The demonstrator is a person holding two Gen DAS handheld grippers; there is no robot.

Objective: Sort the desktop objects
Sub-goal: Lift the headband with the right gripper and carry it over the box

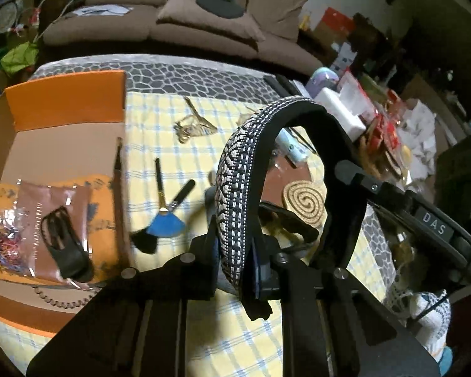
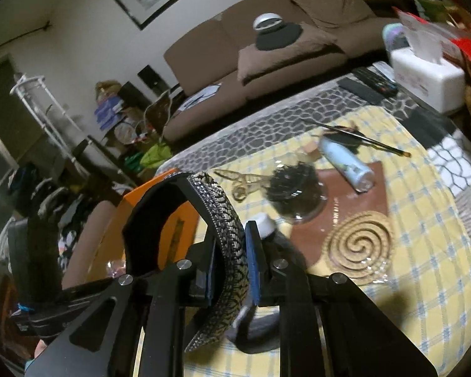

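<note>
A black-and-white beaded headband [image 1: 232, 194] arches between both grippers above the yellow checked cloth [image 1: 179, 169]. My left gripper [image 1: 235, 260] is shut on one end of it. My right gripper [image 2: 232, 267] is shut on the other end [image 2: 229, 229]. The right gripper's body [image 1: 424, 220] shows at the right of the left wrist view. An open orange box [image 1: 66, 103] lies to the left, holding a black clip in a packet [image 1: 62, 242], a bead bag [image 1: 0, 235] and a beaded cord [image 1: 59, 298].
On the cloth lie two makeup brushes [image 1: 169, 201], gold scissors [image 2: 245, 179], a spiral coil [image 2: 358, 248], a glass jar of dark bits [image 2: 295, 188], a pale blue tube [image 2: 348, 163] and a thin brush [image 2: 361, 138]. A white tissue box [image 2: 424, 75] stands at the far right. A brown sofa [image 2: 267, 59] is behind.
</note>
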